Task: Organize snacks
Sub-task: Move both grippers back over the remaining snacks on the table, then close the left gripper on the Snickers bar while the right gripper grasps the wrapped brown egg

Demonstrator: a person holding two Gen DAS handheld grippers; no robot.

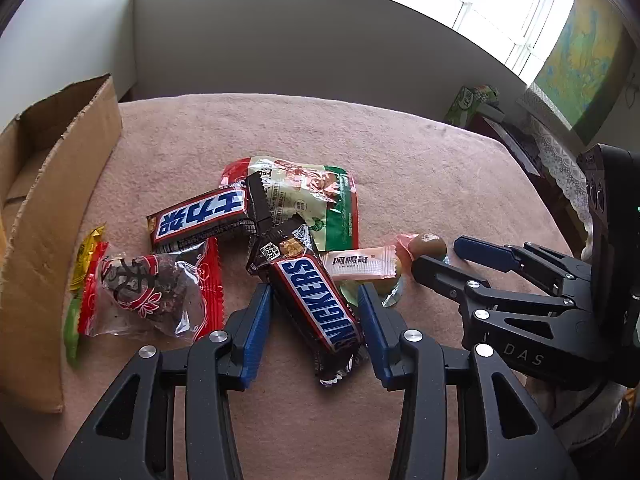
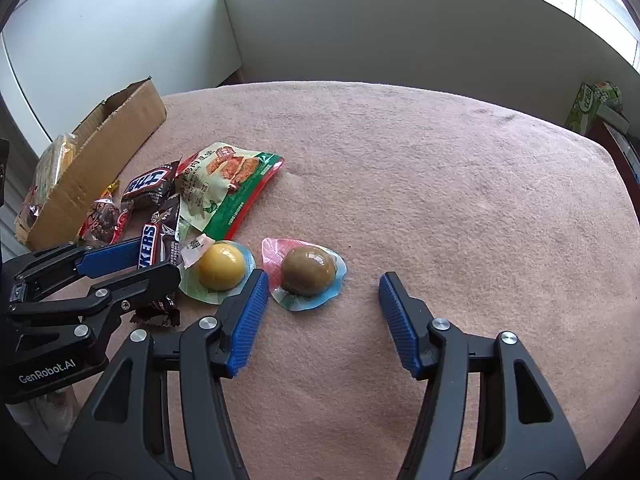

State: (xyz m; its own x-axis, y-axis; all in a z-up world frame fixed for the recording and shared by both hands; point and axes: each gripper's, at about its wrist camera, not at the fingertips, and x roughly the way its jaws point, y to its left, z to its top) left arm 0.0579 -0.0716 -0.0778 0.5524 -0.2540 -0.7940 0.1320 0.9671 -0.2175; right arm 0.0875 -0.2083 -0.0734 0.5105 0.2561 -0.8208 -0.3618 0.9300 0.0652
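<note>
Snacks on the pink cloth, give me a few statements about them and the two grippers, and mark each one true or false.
1. The Snickers bar lies between the left gripper's fingers. True.
2. The right gripper is clamped on the yellow sealed egg. False: its jaws stand apart on either side of the brown sealed egg, not pressing it.
3. The cardboard box sits left of the snack pile. True.
4. The green and red snack pouch is inside the box. False: it lies on the pink cloth.
5. The two sealed eggs lie side by side. True.
</note>
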